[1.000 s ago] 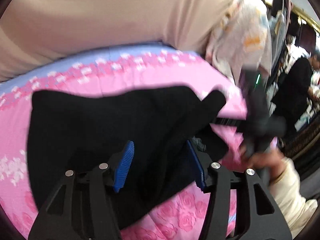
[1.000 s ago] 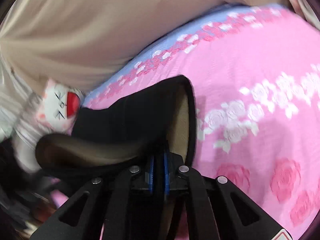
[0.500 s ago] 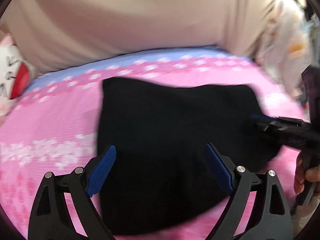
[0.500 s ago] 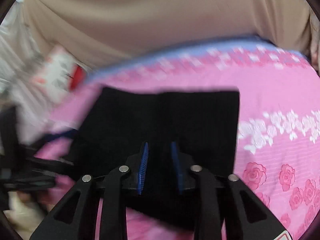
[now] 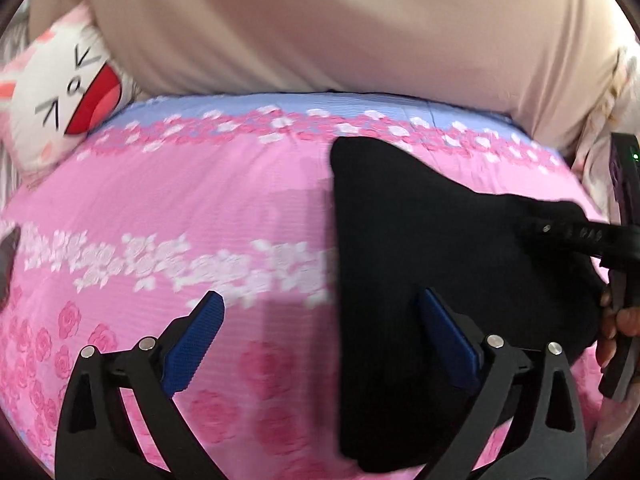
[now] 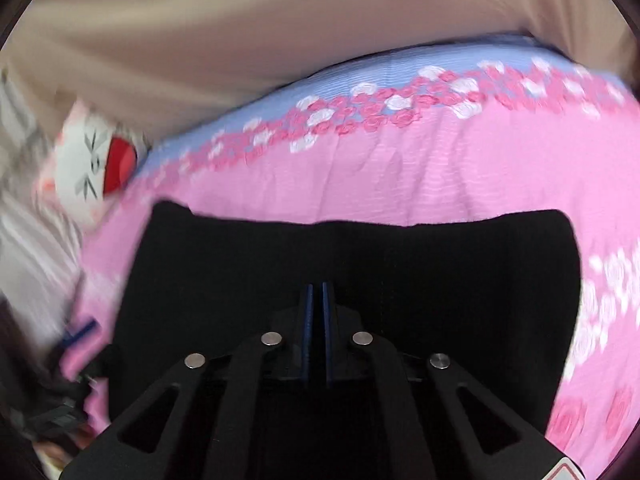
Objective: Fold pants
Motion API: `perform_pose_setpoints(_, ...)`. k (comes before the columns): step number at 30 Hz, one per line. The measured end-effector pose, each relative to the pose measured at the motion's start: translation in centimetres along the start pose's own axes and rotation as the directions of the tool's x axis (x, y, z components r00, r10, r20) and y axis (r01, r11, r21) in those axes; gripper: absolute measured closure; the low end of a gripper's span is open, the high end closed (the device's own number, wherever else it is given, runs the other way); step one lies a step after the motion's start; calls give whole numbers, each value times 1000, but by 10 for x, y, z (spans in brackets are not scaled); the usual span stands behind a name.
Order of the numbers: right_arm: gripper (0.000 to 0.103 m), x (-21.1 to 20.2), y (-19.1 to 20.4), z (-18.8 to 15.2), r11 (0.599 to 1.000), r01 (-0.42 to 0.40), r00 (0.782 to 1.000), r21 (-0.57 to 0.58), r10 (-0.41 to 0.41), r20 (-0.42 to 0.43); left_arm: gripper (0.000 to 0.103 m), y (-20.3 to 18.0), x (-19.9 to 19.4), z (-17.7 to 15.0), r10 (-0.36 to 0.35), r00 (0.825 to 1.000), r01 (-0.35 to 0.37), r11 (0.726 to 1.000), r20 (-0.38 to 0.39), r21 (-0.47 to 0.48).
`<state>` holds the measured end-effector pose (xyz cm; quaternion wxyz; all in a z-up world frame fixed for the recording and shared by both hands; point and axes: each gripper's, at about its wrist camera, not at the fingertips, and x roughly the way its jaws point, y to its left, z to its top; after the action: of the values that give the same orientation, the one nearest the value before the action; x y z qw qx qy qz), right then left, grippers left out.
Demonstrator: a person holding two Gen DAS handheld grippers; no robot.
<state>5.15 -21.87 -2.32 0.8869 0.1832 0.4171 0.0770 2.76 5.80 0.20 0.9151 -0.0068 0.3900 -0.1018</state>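
Black pants [image 6: 352, 276] lie on the pink floral bed [image 5: 200, 200], already folded into a compact block that looks near finished, though blur hides the layers. The left gripper [image 5: 320, 336] jaws are opening wide with nothing between them; the right gripper [image 6: 316, 320] jaws, nearly closed and opening, rest over the pants' near edge, probably letting go. No readable writing or brand shows.

The folded pants [image 5: 432, 280] lay on the bed [image 5: 200, 200]; a plush toy [image 5: 60, 104] sat at its far-left edge.
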Motion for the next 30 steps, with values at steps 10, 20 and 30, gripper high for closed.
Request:
perform_pose_setpoints(10,88,64,148,4,942,-50,997,-332,30,-65,8,46,-26,-3,64,996,-62,997,58,-43)
perform_pose_setpoints(20,90,96,157,19,946,-82,997,-315,76,-33,7,42,-23,-8,77,997,-77,997,22,-13)
perform_pose_setpoints(30,61,-18,72,14,979,51,982,-200,-13,190,7,15,-15,-6,30,1000,-30,999,-9,-11)
